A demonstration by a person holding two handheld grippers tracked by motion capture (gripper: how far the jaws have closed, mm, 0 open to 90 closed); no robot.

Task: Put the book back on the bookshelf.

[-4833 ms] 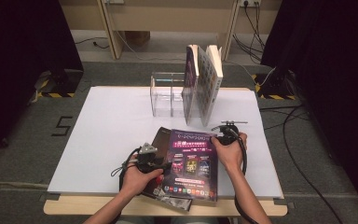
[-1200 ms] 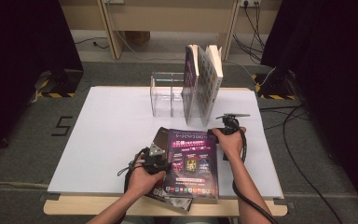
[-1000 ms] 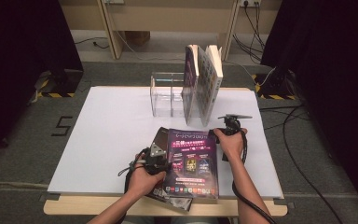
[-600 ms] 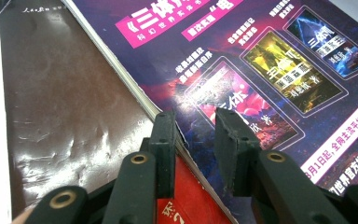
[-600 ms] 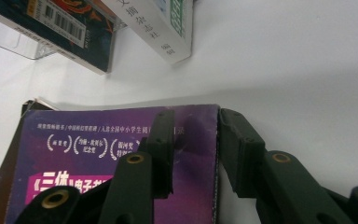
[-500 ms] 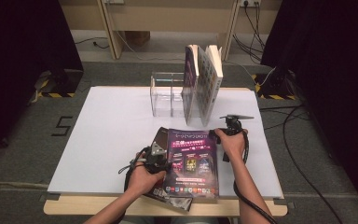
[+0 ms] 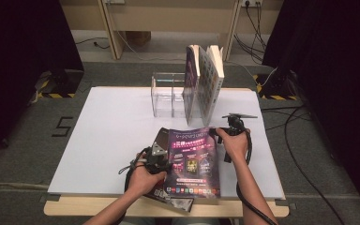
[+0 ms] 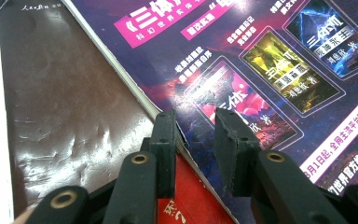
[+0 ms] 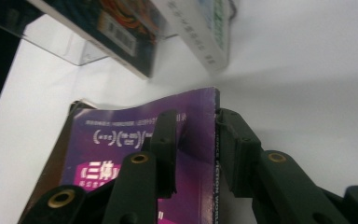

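Since the frame about five seconds back, your right gripper has slid up along the purple book to its far right corner, and its fingers have just been closing; in the right gripper view they straddle the book's spine corner, one on the cover and one against the spine edge, narrow, though you cannot tell whether they press yet. Your left gripper sits at the book's left edge, lower centre of the high view; in the left gripper view its fingers stand at a narrow gap over that edge, one on the cover, one off it above the dark brown book lying beneath. The purple book lies flat near the bottom edge of the table, overhanging it slightly. Open white table spreads to the left and right of it. Just above the book's upper right corner, two upright books lean in a clear rack, close to your right gripper.
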